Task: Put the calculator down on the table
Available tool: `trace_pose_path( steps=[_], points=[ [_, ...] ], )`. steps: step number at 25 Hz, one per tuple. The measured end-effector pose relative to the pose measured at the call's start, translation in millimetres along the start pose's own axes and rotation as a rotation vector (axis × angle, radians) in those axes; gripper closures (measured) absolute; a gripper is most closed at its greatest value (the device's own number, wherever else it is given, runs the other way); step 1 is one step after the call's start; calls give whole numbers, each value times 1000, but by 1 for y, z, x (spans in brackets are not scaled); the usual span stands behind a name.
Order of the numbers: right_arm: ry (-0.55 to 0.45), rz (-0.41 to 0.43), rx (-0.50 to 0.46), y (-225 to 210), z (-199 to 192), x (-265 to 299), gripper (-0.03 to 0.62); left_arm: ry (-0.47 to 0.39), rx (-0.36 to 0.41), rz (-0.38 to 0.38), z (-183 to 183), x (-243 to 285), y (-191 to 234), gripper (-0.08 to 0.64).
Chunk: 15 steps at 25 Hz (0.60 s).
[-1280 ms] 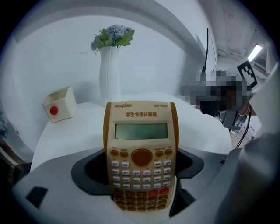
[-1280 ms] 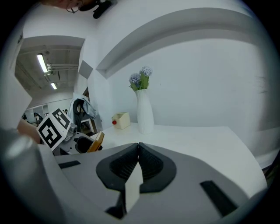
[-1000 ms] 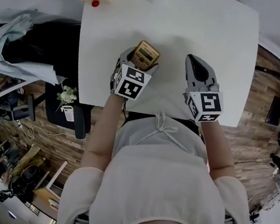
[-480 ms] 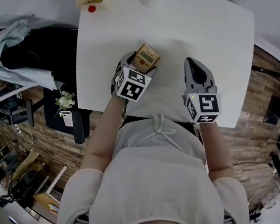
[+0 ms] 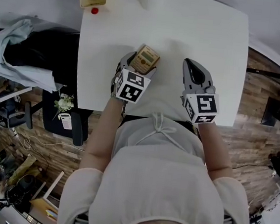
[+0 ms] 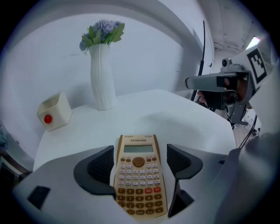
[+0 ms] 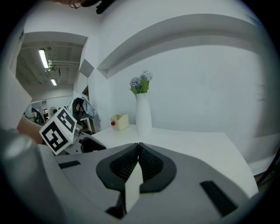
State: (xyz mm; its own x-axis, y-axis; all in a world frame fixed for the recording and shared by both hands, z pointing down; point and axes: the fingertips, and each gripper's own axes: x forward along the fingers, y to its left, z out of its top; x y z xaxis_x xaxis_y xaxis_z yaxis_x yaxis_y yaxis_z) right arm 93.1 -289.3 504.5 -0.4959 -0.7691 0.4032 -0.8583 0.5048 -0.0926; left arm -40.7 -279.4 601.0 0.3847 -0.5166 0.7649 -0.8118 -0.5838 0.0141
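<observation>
Left tool [image 6: 140, 153]: released. The jaws stand apart, and a sliver of white shows between each pad and the item lying between them. It sits at the near edge of the counter, left of centre.
Calculator [image 6: 139, 175]: tan, keys up, screen at the far end. It lies lengthwise between the left tool's jaws. Its far end reaches past the jaw tips over the counter and its near end covers part of the tool's body. Whether it lies flat on the counter cannot be told.
Right tool [image 7: 138, 153]: clenched, jaws meeting tip to tip with nothing between them. It is at the near edge, right of the left tool and apart from it.
Counter [image 5: 207, 36]: white, with a bare middle.
Vase [image 6: 102, 78]: white, ribbed, upright at the far edge.
Flowers [image 6: 101, 33]: pale purple with green leaves, standing in the vase.
Box [image 6: 54, 111]: cream, open-topped, at the far left corner, left of the vase.
Button [image 6: 47, 118]: red, round, on the box's near face.
Person [image 5: 157, 185]: white top, one arm to each tool.
Floor [image 5: 261, 97]: wood planks, to the right of the counter.
</observation>
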Motion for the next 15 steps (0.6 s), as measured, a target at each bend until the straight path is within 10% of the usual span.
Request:
trace_pose_path(
  steps=[5,15],
  points=[
    [-47,-23,-17,-3,17,-18,586,-171,36,108,43,-50,8,387],
    [-223,10,-78,8,74,-61,586,-454,129,199,111,-149,0,533]
  ],
)
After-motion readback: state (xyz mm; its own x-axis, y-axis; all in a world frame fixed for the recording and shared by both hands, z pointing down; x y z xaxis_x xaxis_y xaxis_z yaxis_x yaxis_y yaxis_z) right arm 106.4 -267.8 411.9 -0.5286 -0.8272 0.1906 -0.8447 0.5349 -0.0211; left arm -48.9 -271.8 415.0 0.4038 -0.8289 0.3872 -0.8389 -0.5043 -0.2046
